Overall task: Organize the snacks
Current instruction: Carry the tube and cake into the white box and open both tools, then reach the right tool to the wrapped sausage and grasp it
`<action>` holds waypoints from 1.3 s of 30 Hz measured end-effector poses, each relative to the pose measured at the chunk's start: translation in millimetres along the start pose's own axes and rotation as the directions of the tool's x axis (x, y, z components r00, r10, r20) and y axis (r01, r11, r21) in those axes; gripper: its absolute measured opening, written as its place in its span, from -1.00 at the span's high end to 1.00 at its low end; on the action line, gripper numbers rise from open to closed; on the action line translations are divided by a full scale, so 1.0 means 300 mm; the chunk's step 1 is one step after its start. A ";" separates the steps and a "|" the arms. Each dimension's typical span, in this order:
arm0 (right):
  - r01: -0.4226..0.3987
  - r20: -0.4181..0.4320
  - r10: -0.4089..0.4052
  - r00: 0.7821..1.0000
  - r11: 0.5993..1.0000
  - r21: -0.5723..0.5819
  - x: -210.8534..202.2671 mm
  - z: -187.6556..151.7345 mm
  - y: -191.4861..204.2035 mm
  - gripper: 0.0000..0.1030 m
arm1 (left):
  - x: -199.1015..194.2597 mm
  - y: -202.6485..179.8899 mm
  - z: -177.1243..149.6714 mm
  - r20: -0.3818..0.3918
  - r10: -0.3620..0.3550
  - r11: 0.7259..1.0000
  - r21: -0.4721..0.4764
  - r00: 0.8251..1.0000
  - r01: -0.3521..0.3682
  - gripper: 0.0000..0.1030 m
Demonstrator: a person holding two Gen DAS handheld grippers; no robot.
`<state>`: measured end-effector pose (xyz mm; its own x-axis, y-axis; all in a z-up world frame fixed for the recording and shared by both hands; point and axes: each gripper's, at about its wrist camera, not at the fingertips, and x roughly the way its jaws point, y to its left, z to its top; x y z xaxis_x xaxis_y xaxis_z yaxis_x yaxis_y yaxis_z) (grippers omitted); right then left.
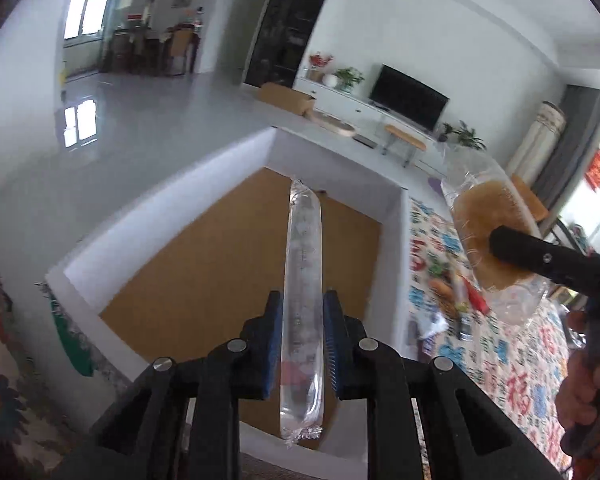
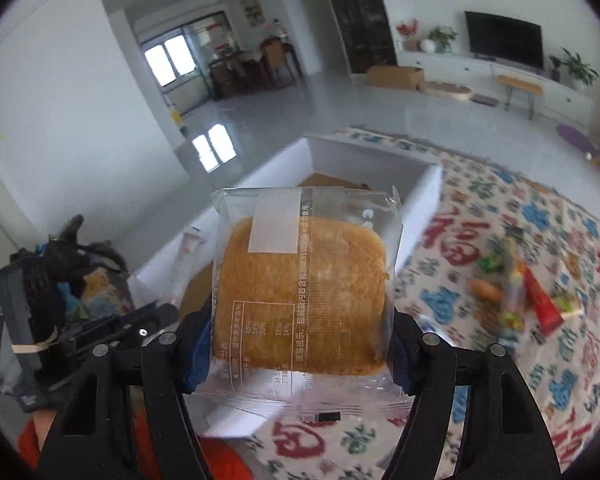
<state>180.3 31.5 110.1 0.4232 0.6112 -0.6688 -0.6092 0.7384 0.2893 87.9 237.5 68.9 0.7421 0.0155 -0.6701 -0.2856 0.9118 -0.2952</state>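
We keep the left gripper (image 1: 302,322) pinching the clear tube (image 1: 303,280) and the right gripper (image 2: 300,344) clamping the wrapped cake (image 2: 306,294), lowering both level into the box (image 1: 204,168) at twelve o'clock.

The room is wide and bright, with plain white walls (image 2: 52,92) and a glossy pale grey floor (image 2: 284,116) that mirrors the daylight from a window (image 2: 168,60) at the far end. Near that window stand a dark dining table and chairs (image 2: 256,64), with a framed picture (image 2: 253,8) on the wall above. A tall dark cabinet (image 2: 360,12) rises beside a long white sideboard (image 2: 500,76) that carries a black television (image 2: 504,40), potted plants (image 2: 442,38) and red flowers (image 2: 407,30). A cardboard box (image 2: 396,76) sits on the floor by the cabinet, and a small wooden stool (image 2: 520,88) stands before the sideboard. Grey curtains (image 1: 580,136) hang at the right in the left wrist view.
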 end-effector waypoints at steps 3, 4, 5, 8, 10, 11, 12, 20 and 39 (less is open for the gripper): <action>-0.062 -0.086 0.060 0.994 0.998 -0.022 0.176 0.062 0.105 -0.66 | 0.053 0.105 0.018 -0.033 0.049 0.997 -0.057 0.998 -0.051 0.24; -0.060 -0.098 0.059 0.993 0.998 -0.009 0.205 0.064 0.119 -0.66 | 0.062 0.129 0.016 -0.035 0.060 0.996 -0.071 0.998 -0.062 -0.37; -0.068 -0.096 0.068 0.993 0.998 0.001 0.220 0.068 0.124 -0.66 | 0.059 0.147 0.014 -0.018 0.075 0.994 -0.080 0.997 -0.076 -0.68; -0.084 -0.069 0.084 0.994 0.996 0.014 0.199 0.060 0.127 -0.66 | 0.031 0.160 -0.022 0.048 0.097 0.992 -0.081 0.994 -0.093 -0.99; -0.087 -0.037 0.088 0.995 0.996 0.018 0.154 0.041 0.110 -0.66 | 0.038 0.148 -0.039 0.037 0.068 0.995 -0.082 0.997 -0.065 -0.99; -0.071 -0.024 0.071 0.997 0.997 0.015 0.136 0.023 0.092 -0.66 | 0.040 0.127 -0.049 0.035 0.057 0.996 -0.076 0.998 -0.054 -0.99; -0.047 -0.016 0.047 0.999 0.999 0.011 0.119 0.004 0.071 -0.66 | 0.031 0.098 -0.061 0.036 0.047 0.997 -0.063 0.998 -0.044 -0.99; 0.300 -0.058 -0.301 0.952 0.954 -0.015 0.027 -0.335 -0.292 -0.66 | 0.026 -0.314 -0.291 -0.090 -0.231 0.963 0.123 0.969 0.241 -0.99; 0.584 -0.138 -0.568 0.811 0.775 0.241 -0.190 -0.826 -0.764 -0.72 | 0.360 -0.708 -0.686 -0.343 -0.008 0.906 0.395 0.939 0.152 -0.99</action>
<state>129.6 -243.1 -87.8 0.5967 0.0370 -0.8016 -0.0637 0.9980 -0.0014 103.9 -38.9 -80.9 0.4916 -0.1336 -0.8605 0.0938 0.9905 -0.1002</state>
